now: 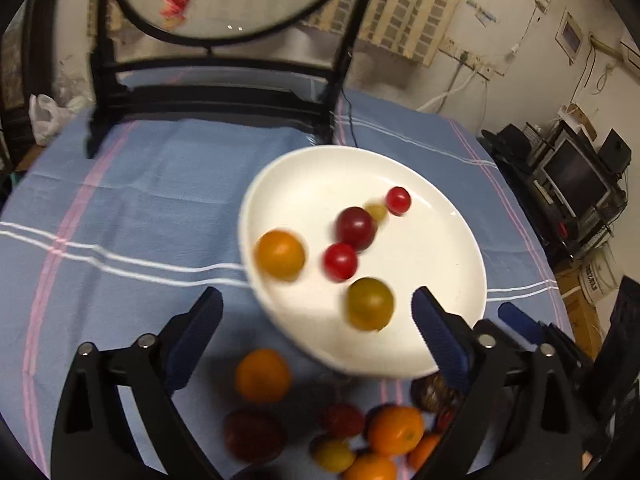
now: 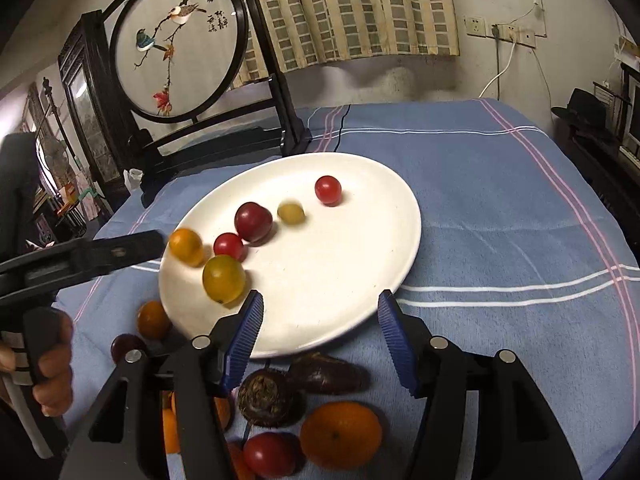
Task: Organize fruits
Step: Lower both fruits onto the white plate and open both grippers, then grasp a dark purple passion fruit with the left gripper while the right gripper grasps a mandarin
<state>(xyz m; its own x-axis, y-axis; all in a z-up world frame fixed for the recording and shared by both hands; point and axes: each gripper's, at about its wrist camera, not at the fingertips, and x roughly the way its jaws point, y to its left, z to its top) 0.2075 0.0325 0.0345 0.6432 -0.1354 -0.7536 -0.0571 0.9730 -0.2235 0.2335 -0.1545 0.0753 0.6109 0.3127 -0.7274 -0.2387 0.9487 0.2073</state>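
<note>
A: How are the fruits laid out?

B: 6 small round ones are seen on the white plate (image 2: 360, 280): an orange one (image 2: 186, 247) at the left rim, 2 red cherry tomatoes (image 2: 228, 245) (image 2: 328, 190), a dark plum (image 2: 253, 221), a small yellow-green one (image 2: 291, 213) and a larger yellow-green one (image 2: 223, 279). More lie on the blue cloth of the surface (image 2: 500, 208) just in front of the plate: a mandarin (image 2: 341, 434), a rough brown fruit (image 2: 266, 397) and others.

A: And the grippers?

B: The left gripper (image 1: 318, 312) is spread wide, nothing held. The right gripper (image 2: 320, 308) is likewise spread and empty above the plate's near rim.

A: How would these be expected to handle?

B: Light, smooth-skinned and prone to rolling on glazed ceramic; some are blurred, so rolling is suspected. Tomatoes and plum are judged thin-skinned and easily bruised, the mandarin firmer. Each should be taken across its widest middle, with gentle pressure from the ribbed blue pads (image 2: 244, 340).
</note>
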